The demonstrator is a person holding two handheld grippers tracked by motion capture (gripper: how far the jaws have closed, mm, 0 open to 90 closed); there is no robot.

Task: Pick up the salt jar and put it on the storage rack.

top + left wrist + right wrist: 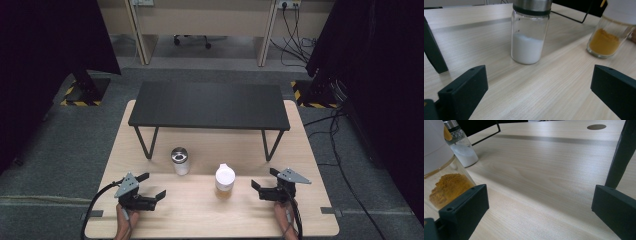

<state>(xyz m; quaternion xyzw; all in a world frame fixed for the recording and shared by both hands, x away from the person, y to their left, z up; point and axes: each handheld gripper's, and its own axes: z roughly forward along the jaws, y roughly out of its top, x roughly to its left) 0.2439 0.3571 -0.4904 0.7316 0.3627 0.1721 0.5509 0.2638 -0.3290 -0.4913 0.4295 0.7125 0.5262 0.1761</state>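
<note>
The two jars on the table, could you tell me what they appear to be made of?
The white-powder jar: clear glass, judging by its transparent, glossy wall, with a brushed-metal-looking cap. The orange-powder jar: also clear, glass or possibly plastic, with a matte white lid, likely plastic.

Two hand-held grippers, both with jaws spread, low at the near edge.

The left gripper [154,187] sits at the near left, held from below by the person's left hand [123,216], with its grey three-cornered plate on top and its black cable looping off to the left; its jaws stand wide apart and point rightward and a little away from the person. The right gripper [263,180] sits at the near right, held by the right hand [282,212], plate on top, cable trailing back along the forearm; its jaws also stand wide apart and point leftward, toward the other gripper. Nothing lies between either pair of jaws. The two grippers are well apart.
</note>
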